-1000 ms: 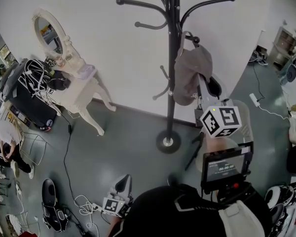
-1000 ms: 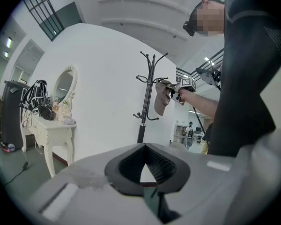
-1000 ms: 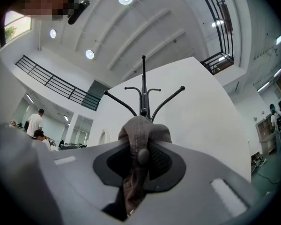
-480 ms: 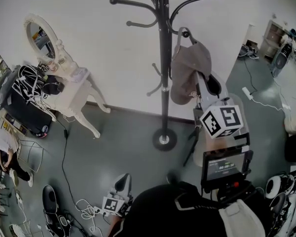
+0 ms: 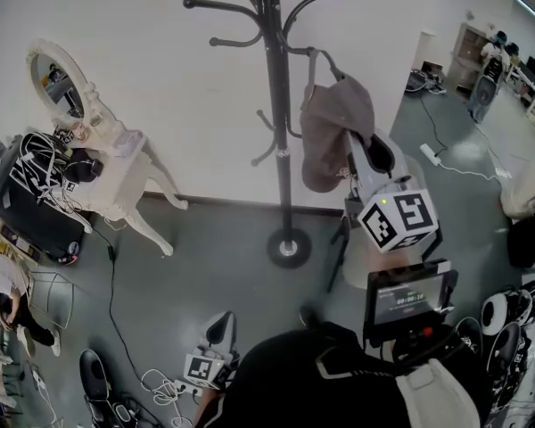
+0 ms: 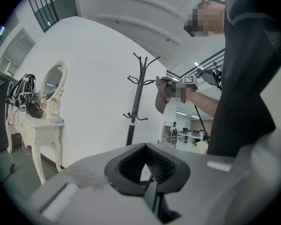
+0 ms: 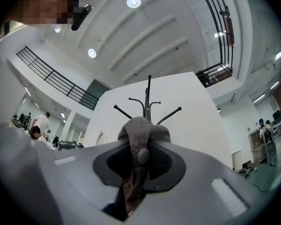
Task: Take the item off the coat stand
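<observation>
Head view: the grey cap (image 5: 334,127) hangs at 3 o'clock of the coat stand (image 5: 276,105), just beside it, pinched by the right claw (image 5: 360,160). Left gripper view: the left claw (image 6: 145,146) has its tips together, empty. Right gripper view: the nearly closed jaws clamp the cap's fabric.

The cap (image 5: 334,127), at one o'clock in the head view, is dull grey-brown. The coat stand (image 5: 275,105) is black against a white wall (image 5: 160,25). The floor (image 5: 205,266) is grey-green. At four o'clock the marker cube (image 5: 398,219) is white with black squares. At nine o'clock the dressing table (image 5: 129,172) is cream.
</observation>
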`<state>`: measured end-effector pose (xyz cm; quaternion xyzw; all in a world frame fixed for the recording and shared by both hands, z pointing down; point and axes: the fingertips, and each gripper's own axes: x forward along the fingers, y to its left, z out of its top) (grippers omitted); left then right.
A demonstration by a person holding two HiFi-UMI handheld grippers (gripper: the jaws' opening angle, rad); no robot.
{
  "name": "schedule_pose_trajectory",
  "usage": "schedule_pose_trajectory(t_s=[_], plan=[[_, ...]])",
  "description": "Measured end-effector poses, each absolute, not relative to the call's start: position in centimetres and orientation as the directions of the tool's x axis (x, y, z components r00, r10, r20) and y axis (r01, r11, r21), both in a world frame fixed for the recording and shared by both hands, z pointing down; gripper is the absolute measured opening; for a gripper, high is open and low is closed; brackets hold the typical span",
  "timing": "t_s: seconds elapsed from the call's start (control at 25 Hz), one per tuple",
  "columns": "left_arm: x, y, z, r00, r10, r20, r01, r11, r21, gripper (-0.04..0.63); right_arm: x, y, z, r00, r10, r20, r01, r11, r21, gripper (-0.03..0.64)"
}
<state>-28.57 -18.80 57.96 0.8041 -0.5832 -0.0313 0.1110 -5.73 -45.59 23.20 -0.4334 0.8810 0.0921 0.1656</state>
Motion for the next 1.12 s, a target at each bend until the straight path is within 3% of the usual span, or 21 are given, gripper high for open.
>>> schedule_pose_trajectory(t_s=[1.12], plan=[[-25.6, -13.2, 60.4, 0.536, -0.84, 0.081, -0.835, -0.513, 0.197, 0.017, -2.1, -32.8, 29.1, -0.514, -0.822, -0.244, -0.849, 0.529, 0.008, 0.055]])
